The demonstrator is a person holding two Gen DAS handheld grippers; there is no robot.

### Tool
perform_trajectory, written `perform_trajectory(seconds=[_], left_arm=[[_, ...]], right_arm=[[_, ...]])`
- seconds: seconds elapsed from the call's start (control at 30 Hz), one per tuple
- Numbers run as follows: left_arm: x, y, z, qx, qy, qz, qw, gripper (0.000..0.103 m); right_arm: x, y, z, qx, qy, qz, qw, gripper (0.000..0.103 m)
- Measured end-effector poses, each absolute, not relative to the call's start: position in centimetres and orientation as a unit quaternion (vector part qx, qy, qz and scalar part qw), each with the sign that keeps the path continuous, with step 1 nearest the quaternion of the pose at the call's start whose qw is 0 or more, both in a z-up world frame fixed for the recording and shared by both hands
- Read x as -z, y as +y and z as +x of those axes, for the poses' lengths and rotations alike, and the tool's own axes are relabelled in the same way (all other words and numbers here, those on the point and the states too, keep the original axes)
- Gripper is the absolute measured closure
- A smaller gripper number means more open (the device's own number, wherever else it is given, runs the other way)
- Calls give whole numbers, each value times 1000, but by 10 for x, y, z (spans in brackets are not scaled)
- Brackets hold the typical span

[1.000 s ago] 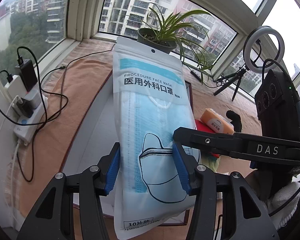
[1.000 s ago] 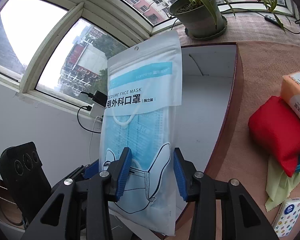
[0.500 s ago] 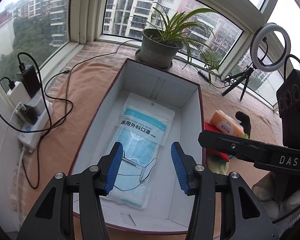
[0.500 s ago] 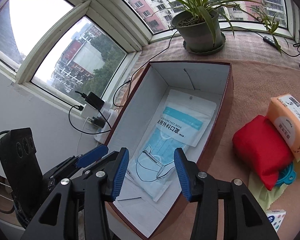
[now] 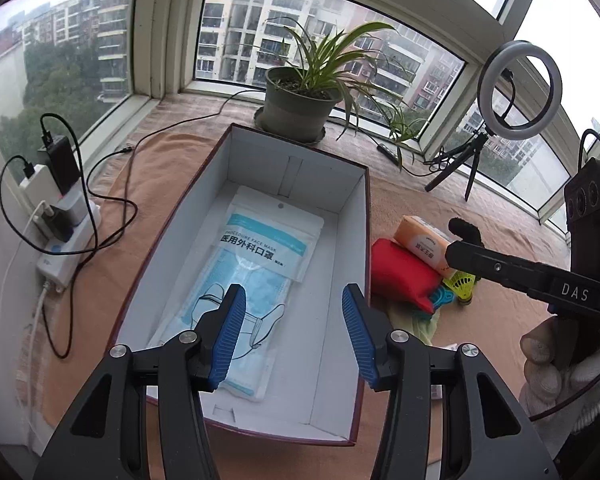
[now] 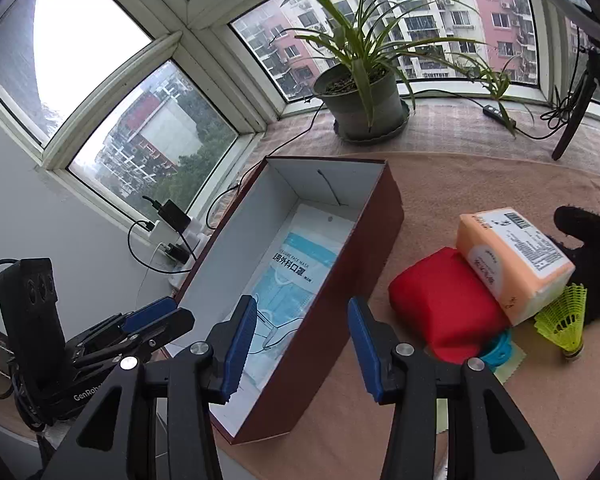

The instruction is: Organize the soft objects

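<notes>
Mask pack (image 5: pixel 256 280) lying flat in the box (image 5: pixel 362 240) to leave room for more, left gripper (image 5: pixel 290 340) and right gripper (image 6: pixel 302 346) both parted, gripping nothing.

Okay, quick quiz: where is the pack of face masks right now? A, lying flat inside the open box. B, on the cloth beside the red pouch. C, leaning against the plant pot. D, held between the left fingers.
A: the pack of face masks lies flat on the floor of the open box, touched by neither gripper.

Both wrist views look steeply down, close over the shared box (image 5: pixel 362 240) (image 6: pixel 380 220), from opposite sides
</notes>
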State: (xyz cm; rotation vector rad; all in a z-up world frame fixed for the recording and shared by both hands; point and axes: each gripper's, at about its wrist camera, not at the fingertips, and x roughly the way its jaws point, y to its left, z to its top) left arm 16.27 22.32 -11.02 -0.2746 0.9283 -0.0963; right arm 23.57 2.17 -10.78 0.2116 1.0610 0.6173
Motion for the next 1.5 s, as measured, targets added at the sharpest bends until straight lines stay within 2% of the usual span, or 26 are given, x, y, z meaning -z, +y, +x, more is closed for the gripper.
perform_trajectory(seconds=[0.33, 0.4, 0.53, 0.63, 1.07, 1.5], left_arm=[[101, 184, 136, 27, 431, -146, 890, 53], [102, 175, 132, 21, 432, -153, 889, 53], [109, 154, 125, 8, 436, -170, 884, 52], [114, 138, 120, 1, 438, -183, 880, 49], [121, 82, 113, -11, 439, -208, 874, 42], [141, 49, 125, -19, 460, -227, 858, 42]], right_arm=[[95, -70, 227, -278, 467, 89, 835, 58], [96, -90, 225, -276, 468, 87, 835, 50], [99, -125, 223, -277, 470, 82, 834, 46], [102, -149, 224, -279, 472, 71, 834, 39], [110, -230, 256, -269, 481, 57, 832, 38], [125, -258, 297, -288, 507, 52, 811, 38]])
